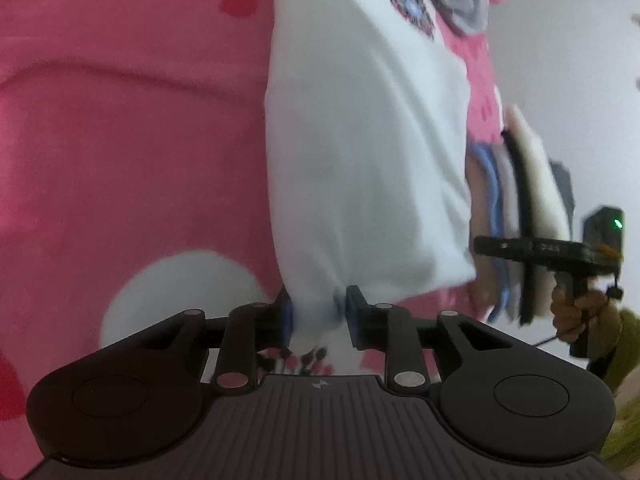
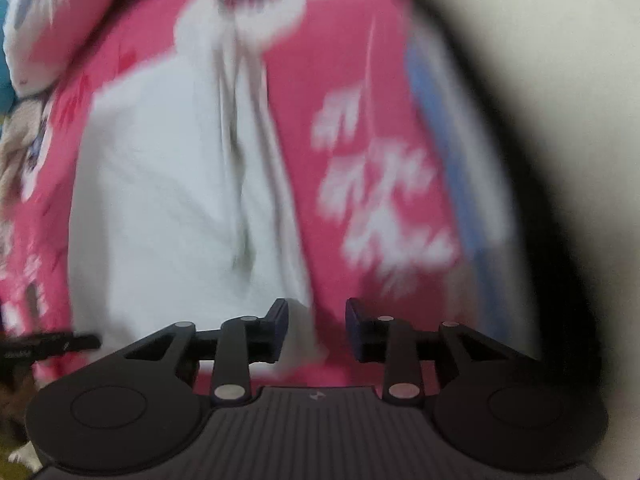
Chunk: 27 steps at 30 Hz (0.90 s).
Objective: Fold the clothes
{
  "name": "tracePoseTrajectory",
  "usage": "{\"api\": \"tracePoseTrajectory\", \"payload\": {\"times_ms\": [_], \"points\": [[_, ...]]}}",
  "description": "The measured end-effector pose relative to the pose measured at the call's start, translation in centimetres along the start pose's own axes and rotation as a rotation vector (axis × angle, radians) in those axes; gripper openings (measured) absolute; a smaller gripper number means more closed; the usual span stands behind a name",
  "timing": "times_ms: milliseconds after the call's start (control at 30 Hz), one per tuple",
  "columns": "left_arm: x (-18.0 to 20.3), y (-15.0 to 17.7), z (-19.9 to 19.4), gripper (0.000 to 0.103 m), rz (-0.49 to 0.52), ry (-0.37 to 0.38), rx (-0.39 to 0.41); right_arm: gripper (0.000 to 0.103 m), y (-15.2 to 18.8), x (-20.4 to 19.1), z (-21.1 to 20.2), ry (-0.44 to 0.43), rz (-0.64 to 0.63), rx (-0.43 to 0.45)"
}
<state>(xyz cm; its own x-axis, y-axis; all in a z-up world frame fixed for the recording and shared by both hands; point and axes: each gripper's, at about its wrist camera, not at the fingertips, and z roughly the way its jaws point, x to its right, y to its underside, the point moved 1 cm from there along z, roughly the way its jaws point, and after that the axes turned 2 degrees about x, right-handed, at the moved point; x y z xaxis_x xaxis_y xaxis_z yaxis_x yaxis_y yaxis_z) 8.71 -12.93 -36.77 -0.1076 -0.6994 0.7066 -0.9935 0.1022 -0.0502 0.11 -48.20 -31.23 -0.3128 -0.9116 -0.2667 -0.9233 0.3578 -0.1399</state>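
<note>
A white garment lies stretched out on a pink flowered bedspread. Its near end funnels into my left gripper, and the bunched cloth fills the gap, with both pads against it. In the right wrist view, which is blurred, the same white garment lies to the left. One corner of it sits between the fingers of my right gripper, against the left pad. Pink bedspread shows between that corner and the right pad, so these jaws stand apart.
A stack of folded clothes with blue, black and cream edges sits at the bed's right side; the right wrist view also shows the stack. A hand in an olive sleeve holds the other gripper there. Grey cloth lies far off.
</note>
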Motion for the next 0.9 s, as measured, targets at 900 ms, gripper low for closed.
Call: {"api": "tracePoseTrajectory", "payload": {"times_ms": [900], "points": [[-1.1, 1.6, -0.2, 0.041, 0.191, -0.188, -0.028, 0.001, -11.8, -5.9, 1.2, -0.24, -0.379, 0.345]]}}
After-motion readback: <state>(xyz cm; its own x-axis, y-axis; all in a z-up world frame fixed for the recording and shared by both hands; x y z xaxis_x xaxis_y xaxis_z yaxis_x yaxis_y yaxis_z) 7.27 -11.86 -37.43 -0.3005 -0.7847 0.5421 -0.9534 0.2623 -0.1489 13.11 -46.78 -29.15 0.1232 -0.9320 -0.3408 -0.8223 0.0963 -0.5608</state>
